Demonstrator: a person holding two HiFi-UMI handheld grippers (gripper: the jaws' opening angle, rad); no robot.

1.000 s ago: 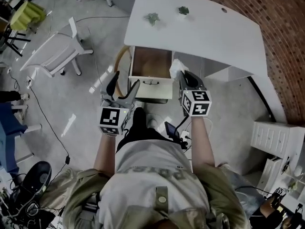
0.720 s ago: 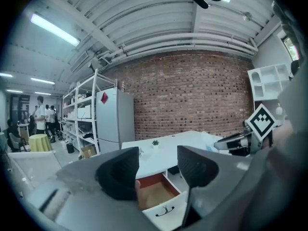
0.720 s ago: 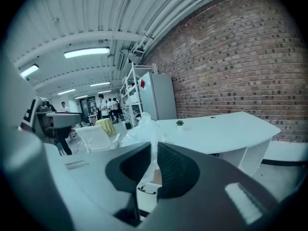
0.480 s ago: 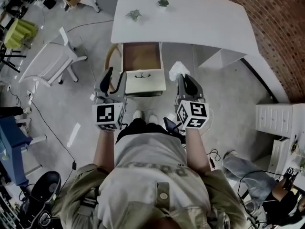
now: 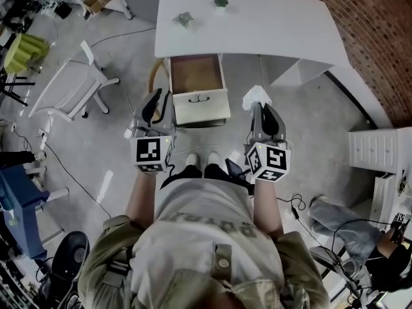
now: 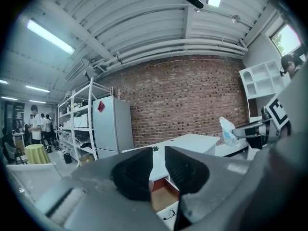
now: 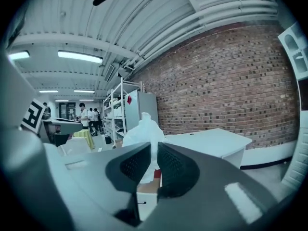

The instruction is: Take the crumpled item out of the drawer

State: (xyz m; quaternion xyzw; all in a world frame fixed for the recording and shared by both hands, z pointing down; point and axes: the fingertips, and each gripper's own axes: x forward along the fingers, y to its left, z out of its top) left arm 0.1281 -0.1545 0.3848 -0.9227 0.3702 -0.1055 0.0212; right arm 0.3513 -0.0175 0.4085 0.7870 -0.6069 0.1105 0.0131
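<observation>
The white crumpled item (image 5: pixel 256 96) sticks up out of my right gripper (image 5: pixel 262 108), which is shut on it in the air to the right of the drawer. In the right gripper view the crumpled item (image 7: pixel 144 129) rises between the jaws of the right gripper (image 7: pixel 155 147). The wooden drawer (image 5: pixel 201 106) stands pulled out from the white desk (image 5: pixel 257 24), its inside bare. My left gripper (image 5: pixel 160 106) hovers just left of the drawer front. Its jaws are closing, a narrow gap still shows, and nothing is between them (image 6: pixel 158 151).
Two small green plants (image 5: pixel 183 19) sit on the desk top. A white chair (image 5: pixel 71 85) stands on the floor to the left, a white cabinet (image 5: pixel 373 150) to the right. A brick wall runs along the top right. Cables lie on the floor.
Both grippers have drawn back from the drawer toward the body. The left jaws have come from wide apart to nearly together. The right gripper keeps its hold on the crumpled item.
</observation>
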